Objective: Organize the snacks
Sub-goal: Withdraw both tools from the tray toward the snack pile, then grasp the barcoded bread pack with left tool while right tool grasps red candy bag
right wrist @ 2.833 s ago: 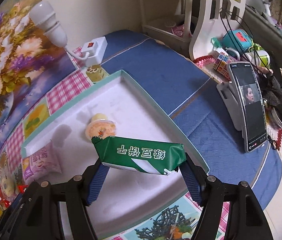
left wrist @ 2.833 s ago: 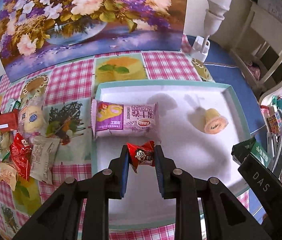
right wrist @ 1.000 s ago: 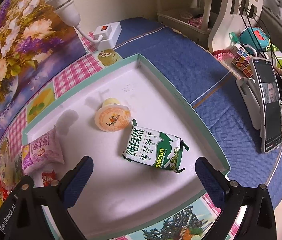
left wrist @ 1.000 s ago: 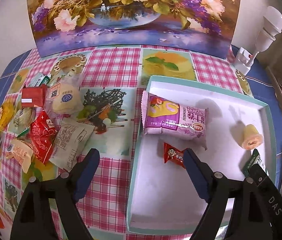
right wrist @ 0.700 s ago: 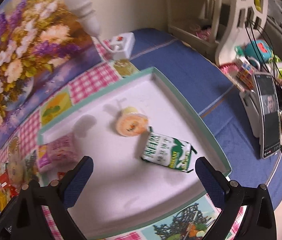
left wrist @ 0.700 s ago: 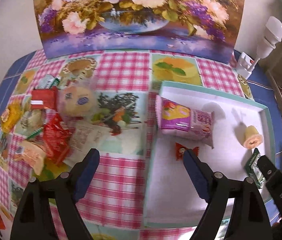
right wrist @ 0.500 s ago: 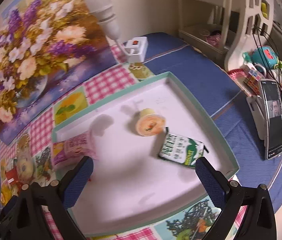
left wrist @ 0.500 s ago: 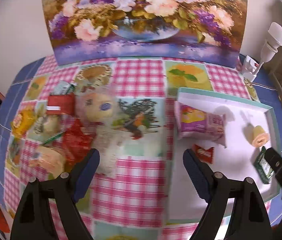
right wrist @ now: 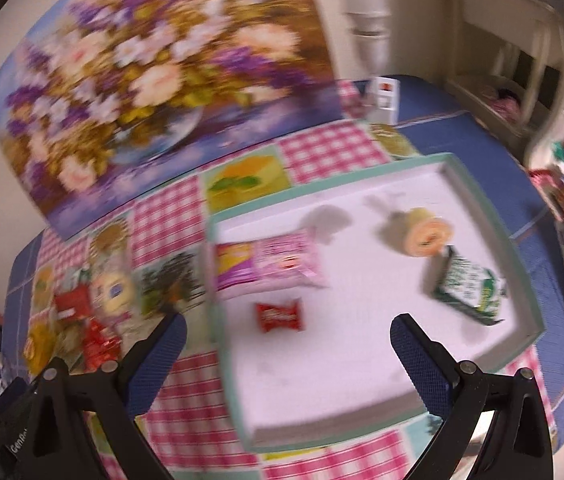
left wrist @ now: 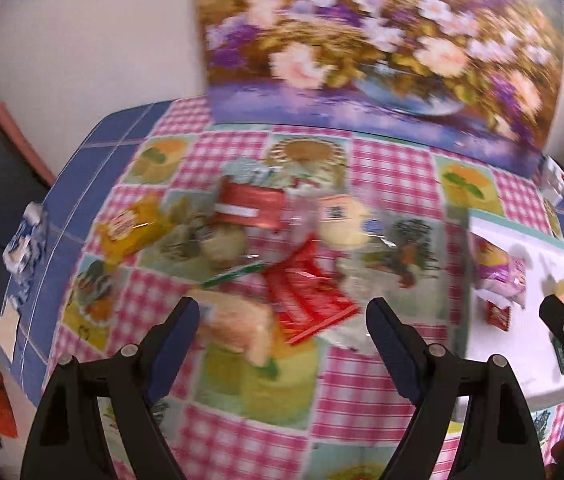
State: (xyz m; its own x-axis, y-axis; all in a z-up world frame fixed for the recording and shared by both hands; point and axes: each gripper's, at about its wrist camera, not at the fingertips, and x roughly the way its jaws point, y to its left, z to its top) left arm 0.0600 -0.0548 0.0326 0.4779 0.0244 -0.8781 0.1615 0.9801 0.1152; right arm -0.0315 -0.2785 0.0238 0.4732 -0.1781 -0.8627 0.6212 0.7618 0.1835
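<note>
while both grippers gape empty, the left gripper (left wrist: 282,320) hangs above the snack pile (left wrist: 266,256)

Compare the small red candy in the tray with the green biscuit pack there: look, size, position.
The small red candy is a little twisted-end wrapper; the green biscuit pack is a much bigger, blocky green-and-white pack. The candy lies near the tray's left side, just below the pink snack bag; the biscuit pack lies near the right rim, beside the jelly cup. Both rest loose on the tray floor, held by neither gripper.
</note>
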